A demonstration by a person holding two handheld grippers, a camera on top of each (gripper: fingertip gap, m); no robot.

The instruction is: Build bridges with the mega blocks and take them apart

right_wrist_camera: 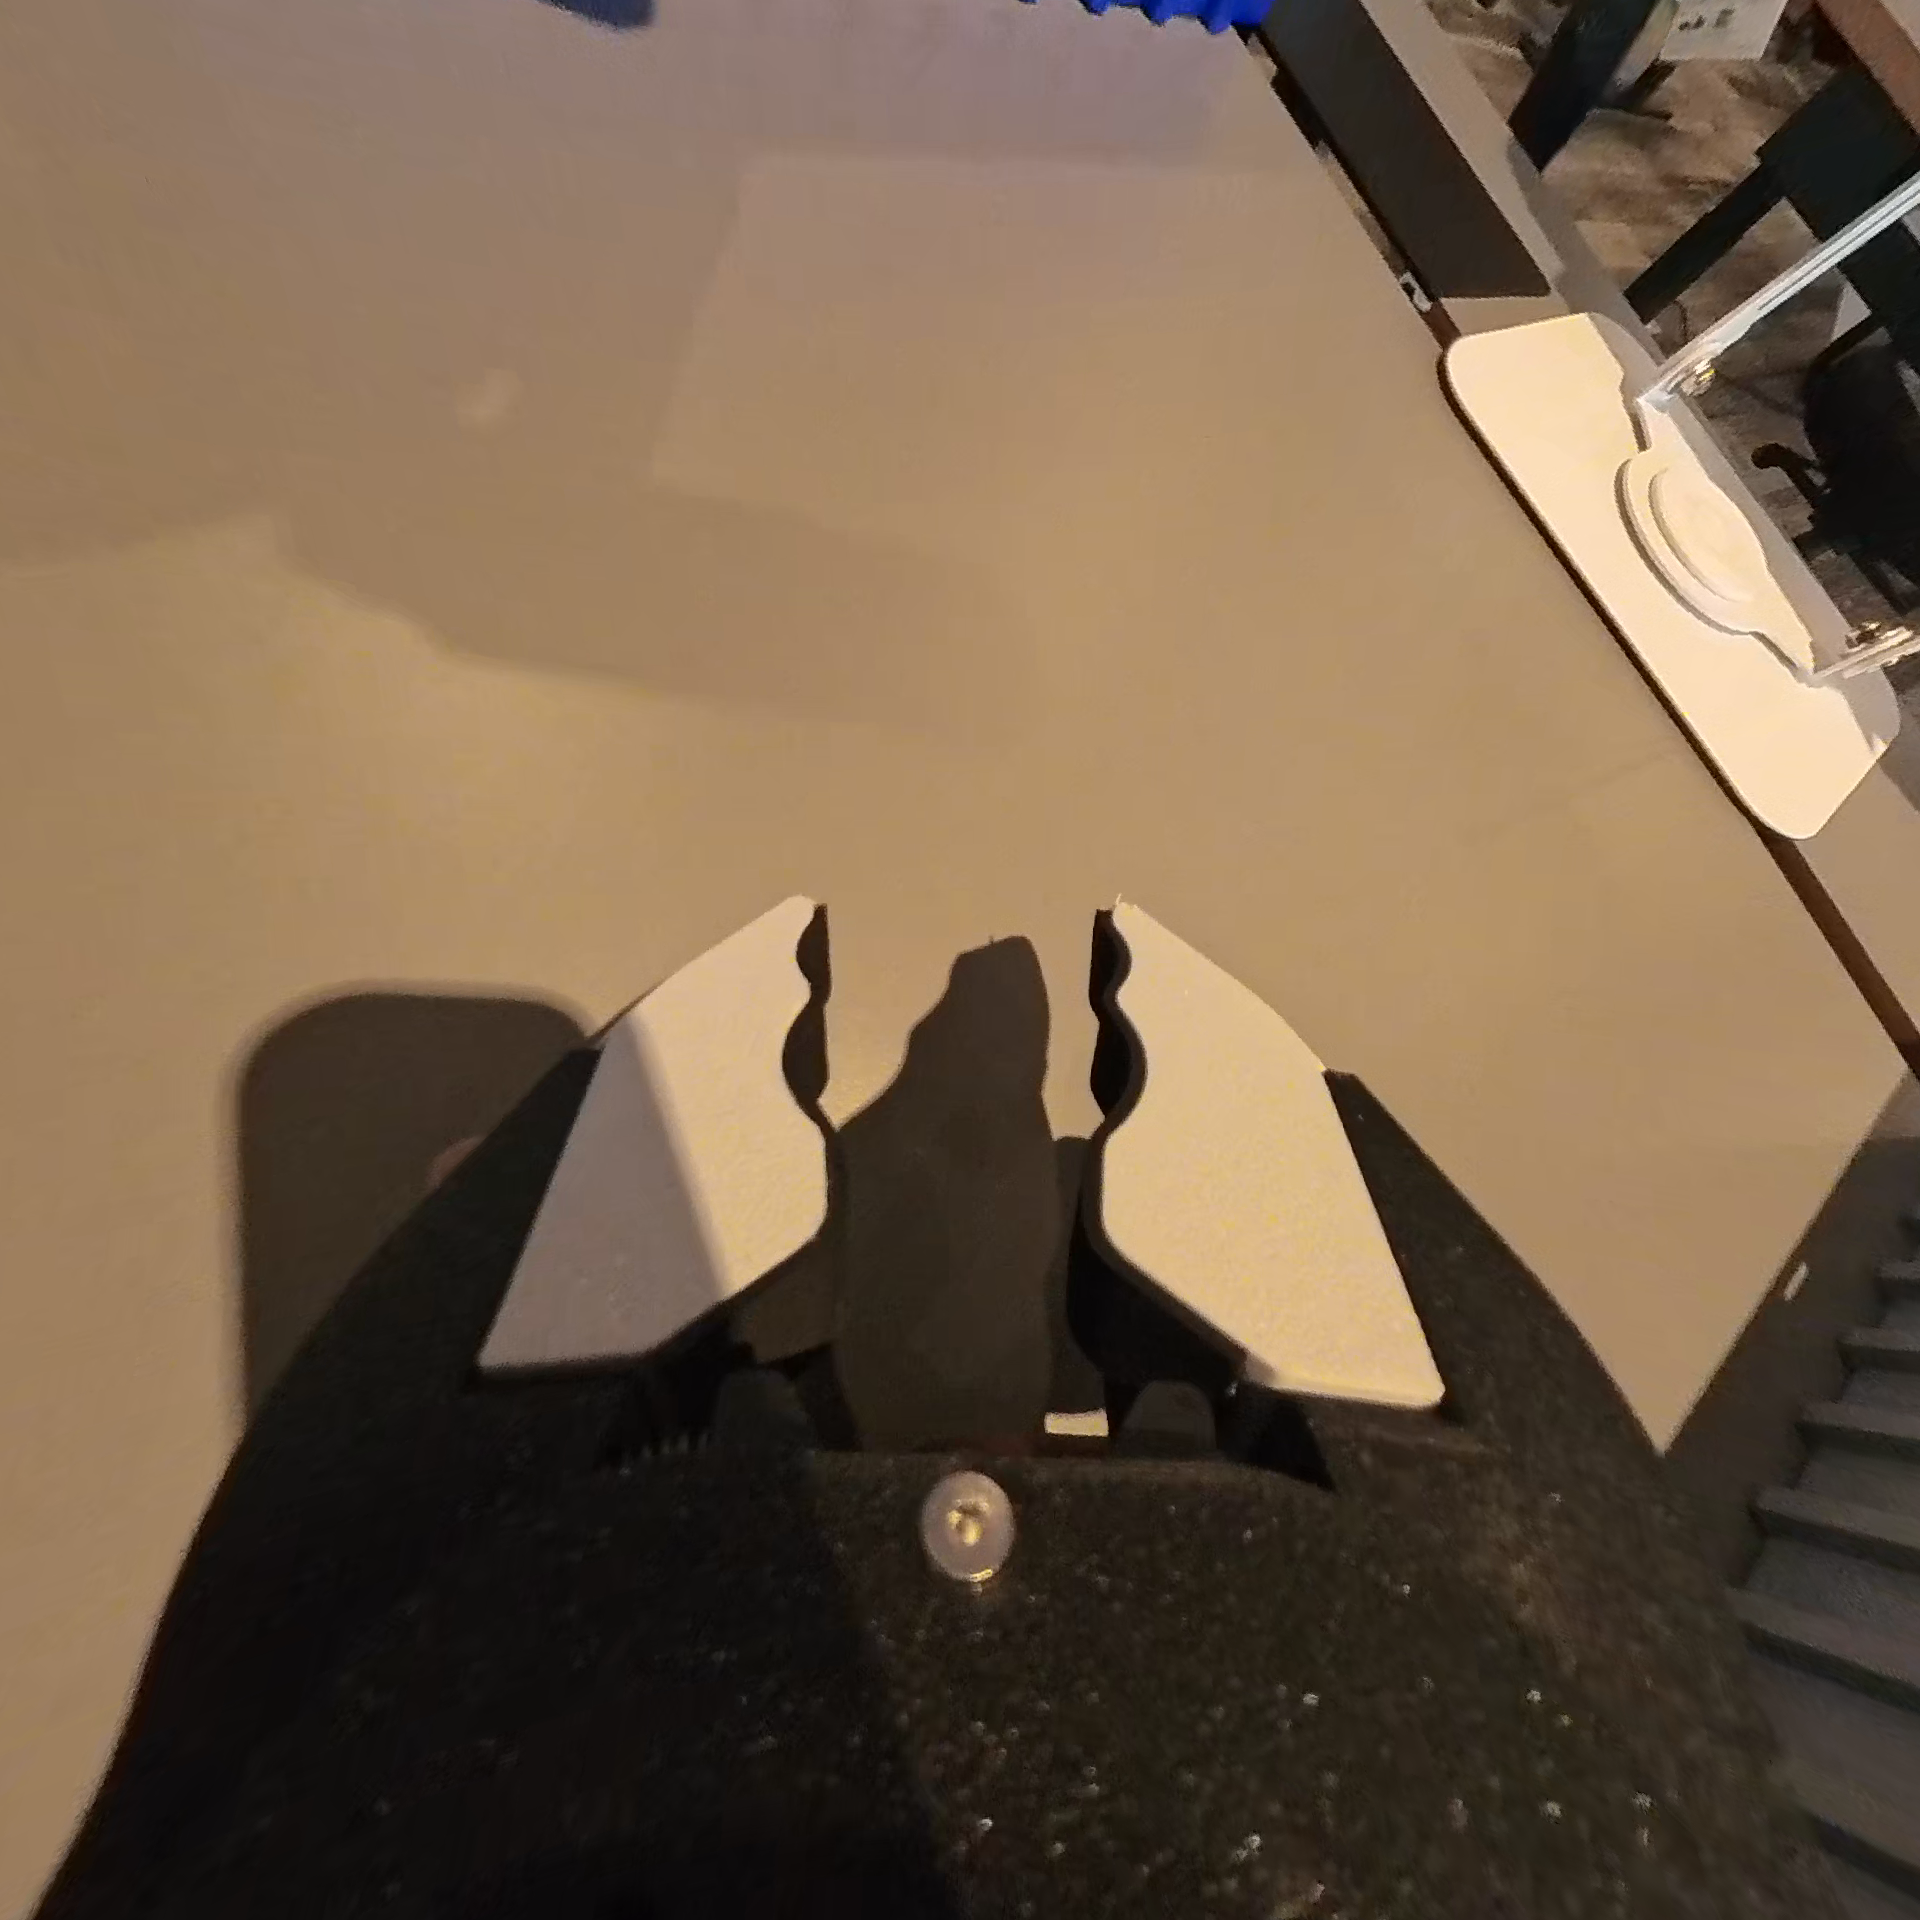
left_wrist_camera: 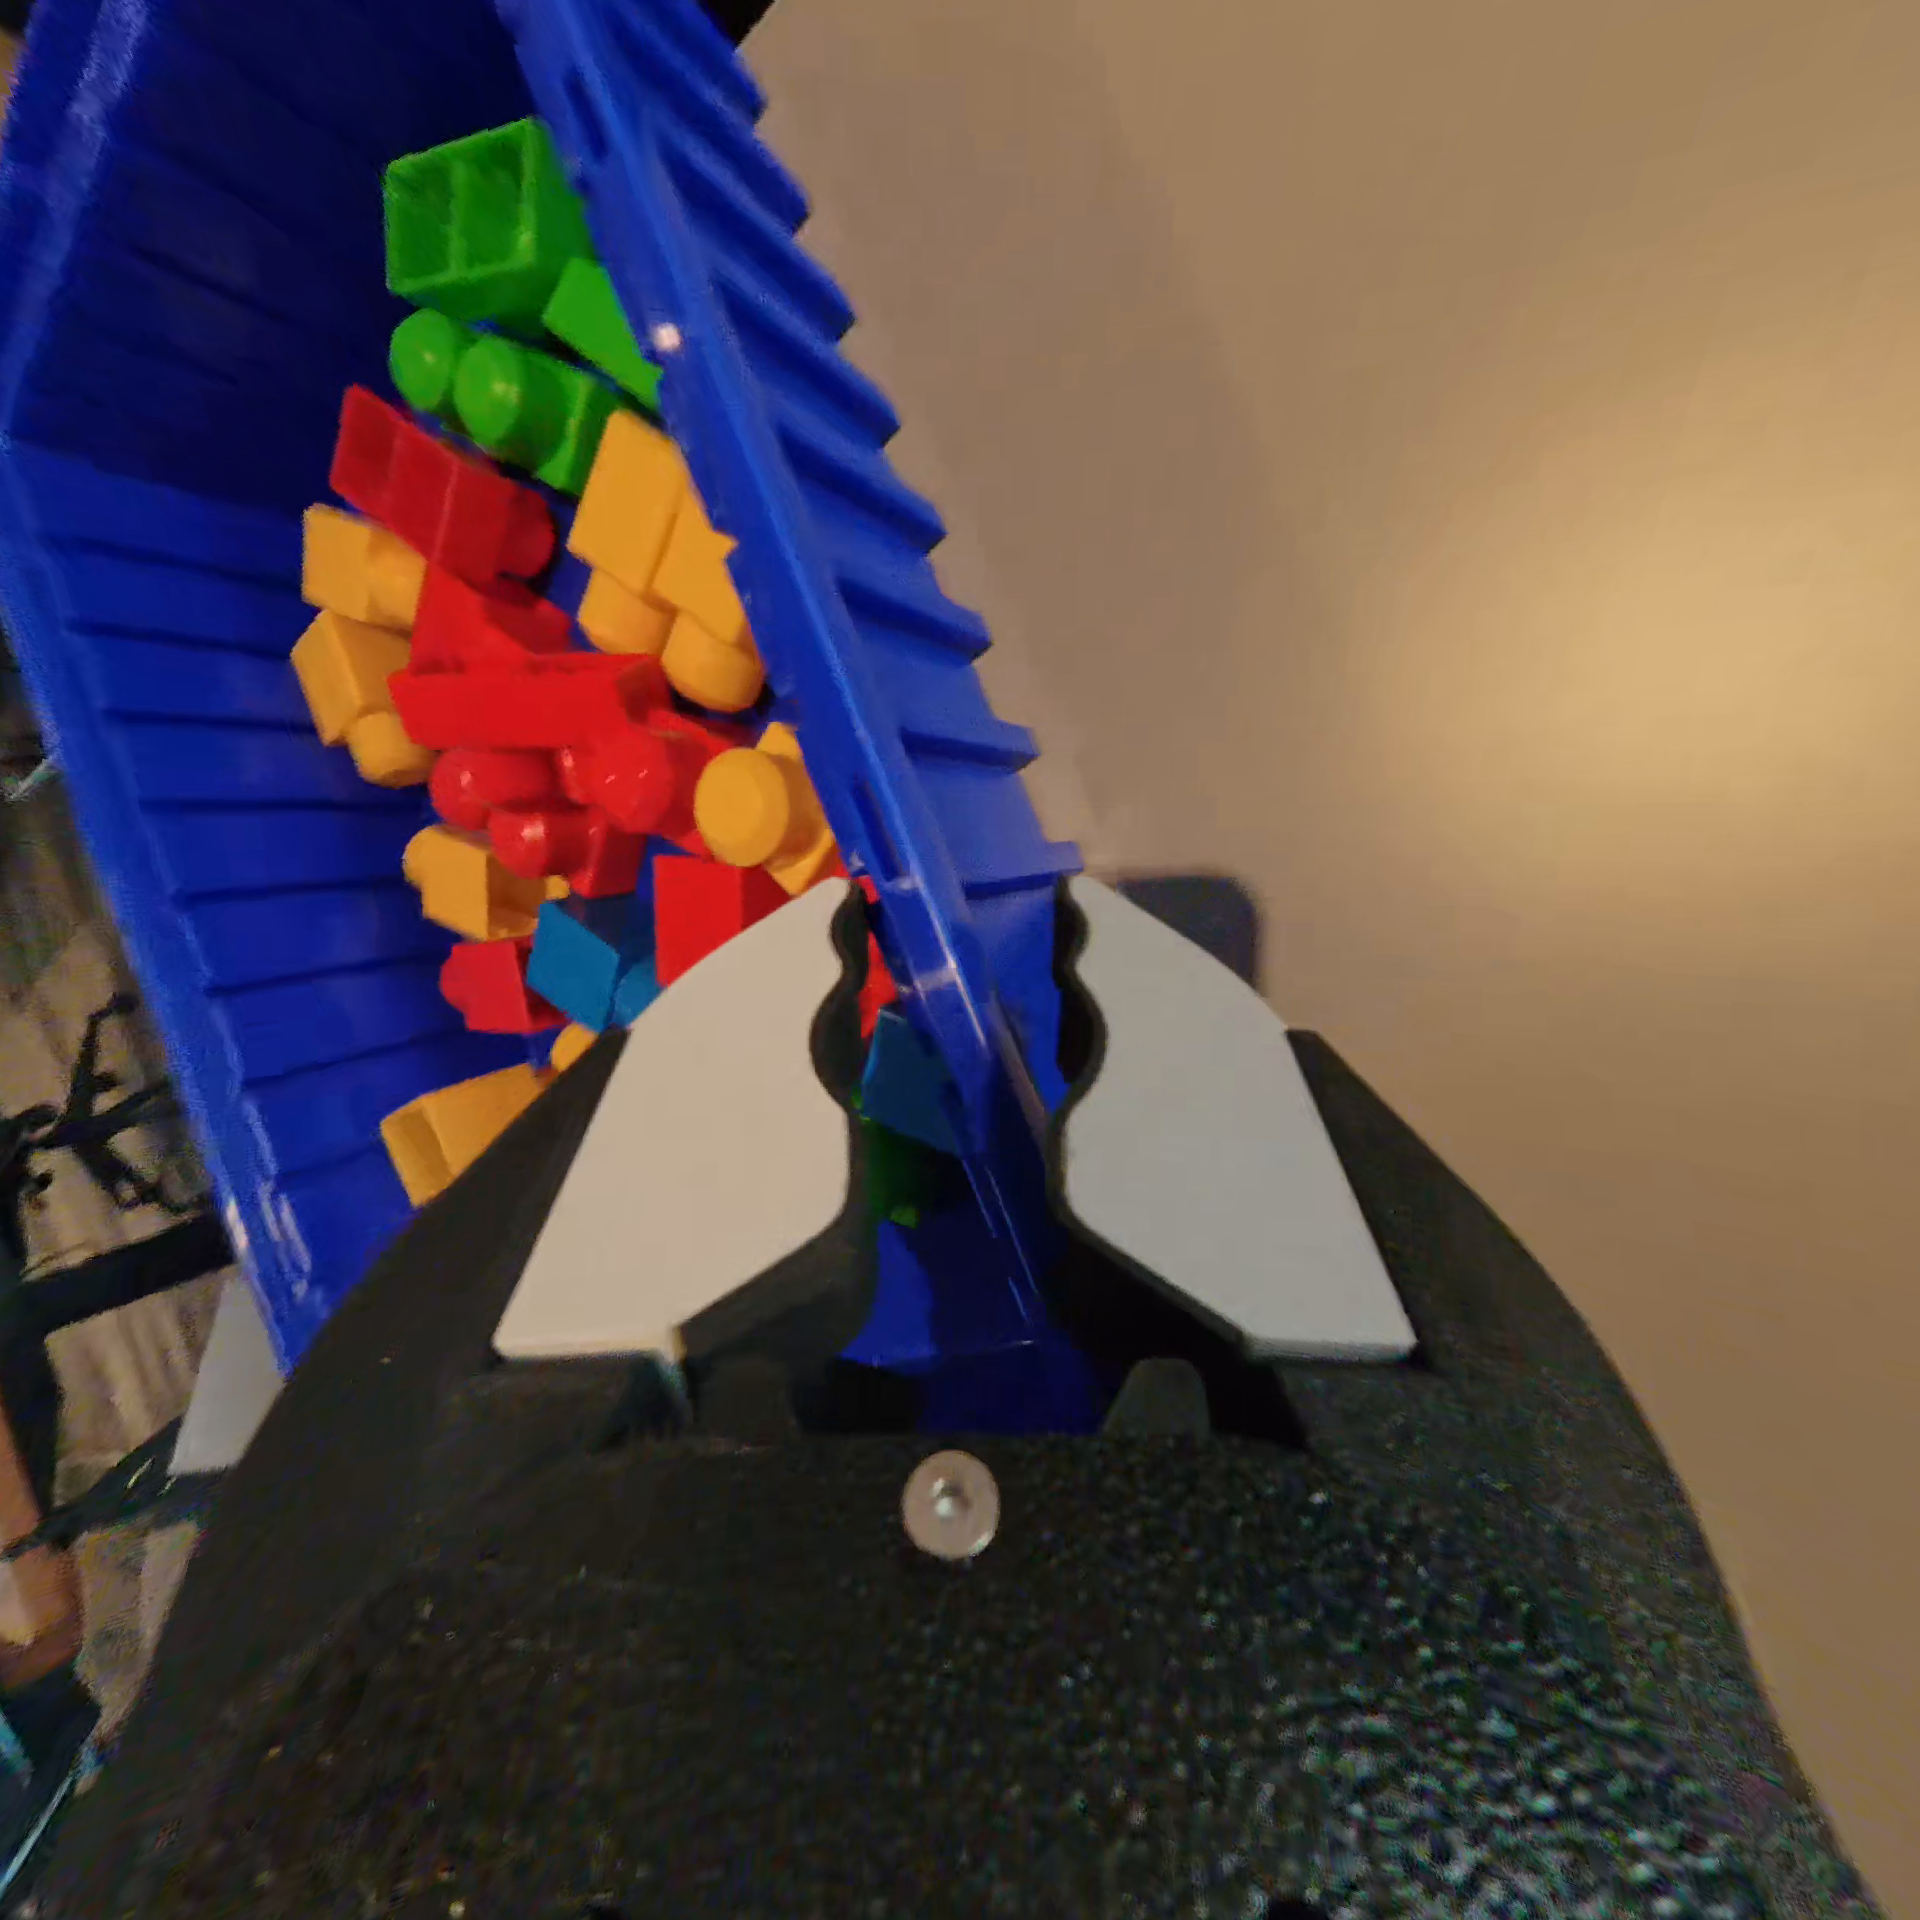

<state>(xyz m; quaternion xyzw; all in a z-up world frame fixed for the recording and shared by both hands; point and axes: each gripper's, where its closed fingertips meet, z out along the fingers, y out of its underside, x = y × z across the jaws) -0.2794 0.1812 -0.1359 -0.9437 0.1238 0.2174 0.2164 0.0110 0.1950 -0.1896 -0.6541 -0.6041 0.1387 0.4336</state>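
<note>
A blue ribbed plastic bin (left_wrist_camera: 156,520) is tilted and fills the left of the left wrist view. It holds several mega blocks: green (left_wrist_camera: 478,218), red (left_wrist_camera: 520,707), yellow (left_wrist_camera: 644,520) and blue (left_wrist_camera: 587,961). My left gripper (left_wrist_camera: 961,902) is shut on the bin's near side wall, with one finger inside among the blocks and one outside. My right gripper (right_wrist_camera: 961,914) is open and empty, held over the bare tan table (right_wrist_camera: 727,520). A sliver of the blue bin (right_wrist_camera: 1475,16) shows at the top edge of the right wrist view.
A white flat base with a clear arm (right_wrist_camera: 1621,582) sits at the table's right edge. A black bar (right_wrist_camera: 1403,156) runs along the far edge. Dark furniture and floor lie beyond the table, and grey steps (right_wrist_camera: 1849,1455) show at lower right. The gap from one gripper's tips to the other's is roughly 30 cm.
</note>
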